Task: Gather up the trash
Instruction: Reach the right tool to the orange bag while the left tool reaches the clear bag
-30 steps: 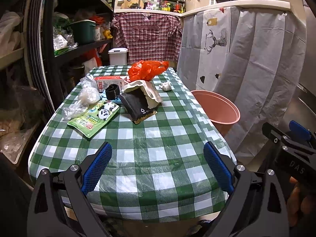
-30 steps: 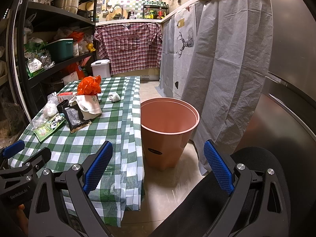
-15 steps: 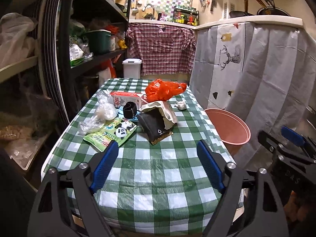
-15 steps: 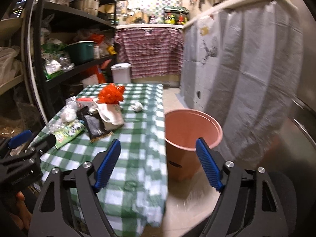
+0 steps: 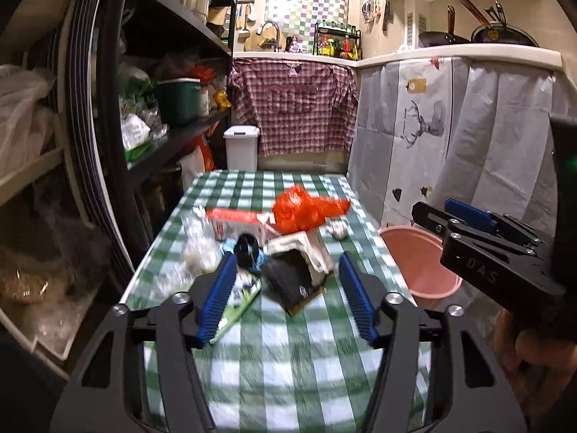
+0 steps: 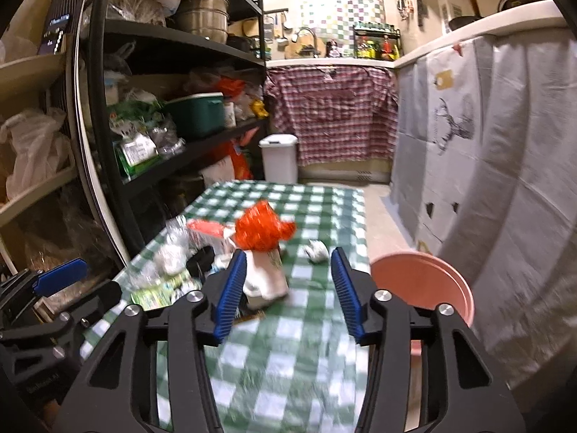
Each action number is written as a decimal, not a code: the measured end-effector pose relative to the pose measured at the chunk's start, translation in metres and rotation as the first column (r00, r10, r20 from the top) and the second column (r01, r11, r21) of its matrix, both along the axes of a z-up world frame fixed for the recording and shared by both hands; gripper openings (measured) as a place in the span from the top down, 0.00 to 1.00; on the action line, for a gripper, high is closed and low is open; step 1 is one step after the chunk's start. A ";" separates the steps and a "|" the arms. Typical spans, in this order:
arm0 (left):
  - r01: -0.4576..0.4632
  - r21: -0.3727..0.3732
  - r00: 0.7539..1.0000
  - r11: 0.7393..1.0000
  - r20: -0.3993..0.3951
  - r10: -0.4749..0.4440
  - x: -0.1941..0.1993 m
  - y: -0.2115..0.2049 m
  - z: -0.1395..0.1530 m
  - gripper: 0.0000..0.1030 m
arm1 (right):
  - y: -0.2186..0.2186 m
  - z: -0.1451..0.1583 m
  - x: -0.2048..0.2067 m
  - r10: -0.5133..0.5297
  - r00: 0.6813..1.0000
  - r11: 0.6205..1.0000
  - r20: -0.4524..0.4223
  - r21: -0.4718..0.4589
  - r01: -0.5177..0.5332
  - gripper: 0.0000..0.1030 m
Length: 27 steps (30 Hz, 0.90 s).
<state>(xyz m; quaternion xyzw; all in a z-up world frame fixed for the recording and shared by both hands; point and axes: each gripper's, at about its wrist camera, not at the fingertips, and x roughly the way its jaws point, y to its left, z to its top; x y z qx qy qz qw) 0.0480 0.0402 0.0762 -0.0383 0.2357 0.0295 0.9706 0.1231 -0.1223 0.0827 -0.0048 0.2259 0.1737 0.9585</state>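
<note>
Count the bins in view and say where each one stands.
2. The pink bin stands on the floor beside the table's right edge; the white lidded bin stands beyond the table's far end. Others may be hidden.

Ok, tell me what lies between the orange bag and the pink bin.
In the right wrist view, one crumpled white wad on bare checked cloth separates the orange bag from the pink bin.
</note>
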 end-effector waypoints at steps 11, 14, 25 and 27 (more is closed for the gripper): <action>0.061 0.017 0.995 0.998 -0.077 -0.059 0.073 0.030 0.001 0.71 | 0.025 0.006 0.077 0.153 0.988 0.988 -0.023 0.002 -0.153 0.87; 0.041 0.054 0.997 0.998 -0.074 -0.037 0.099 0.045 -0.007 0.71 | 0.032 -0.008 0.100 0.174 0.983 0.985 -0.066 0.027 -0.173 0.86; -0.105 -0.024 0.979 0.994 -0.176 0.100 0.149 0.105 -0.061 0.61 | 0.052 -0.055 0.152 0.202 0.969 0.979 -0.146 0.027 -0.200 0.55; -0.122 -0.033 0.971 0.992 -0.209 0.112 0.156 0.112 -0.070 0.47 | 0.059 -0.061 0.157 0.214 0.965 0.976 -0.152 0.011 -0.215 0.54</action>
